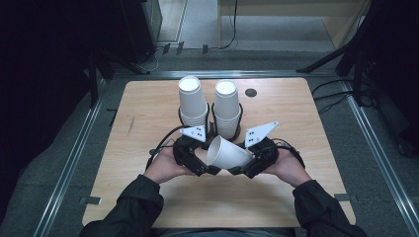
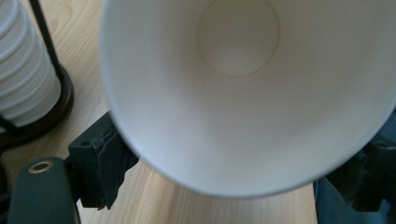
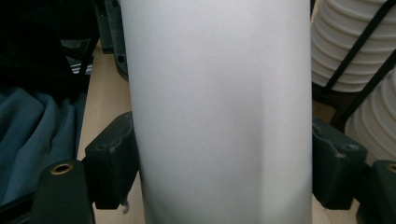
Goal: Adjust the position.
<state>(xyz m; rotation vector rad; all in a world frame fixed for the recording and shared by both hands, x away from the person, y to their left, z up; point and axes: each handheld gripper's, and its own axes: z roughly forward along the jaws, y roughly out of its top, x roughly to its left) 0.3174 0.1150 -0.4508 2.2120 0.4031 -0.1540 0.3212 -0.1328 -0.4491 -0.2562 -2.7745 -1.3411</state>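
- White paper cup lies on its side low in the middle of the high view, between the two grippers, its open mouth turned toward the left of the frame and its base toward the right.
- The right gripper, just right of centre in the high view, has its jaws closed on the cup's wall. In the right gripper view the cup fills the middle from top to bottom, and a black pad presses against each of its sides.
- The left gripper, just left of centre in the high view, sits at the cup's mouth with its jaws spread wide. In the left gripper view the cup is seen from the open end, down to its round bottom, with the rim spanning the space between the two black pads. Whether those pads press on the rim cannot be told.
- Two stacks of white cups stand upside down in black wire holders in the upper middle of the high view, just behind the grippers.
- The wooden desk carries all of it, and a small dark round hole sits near its far edge, right of the stacks.
- Dark sleeves come in from the bottom of the high view.
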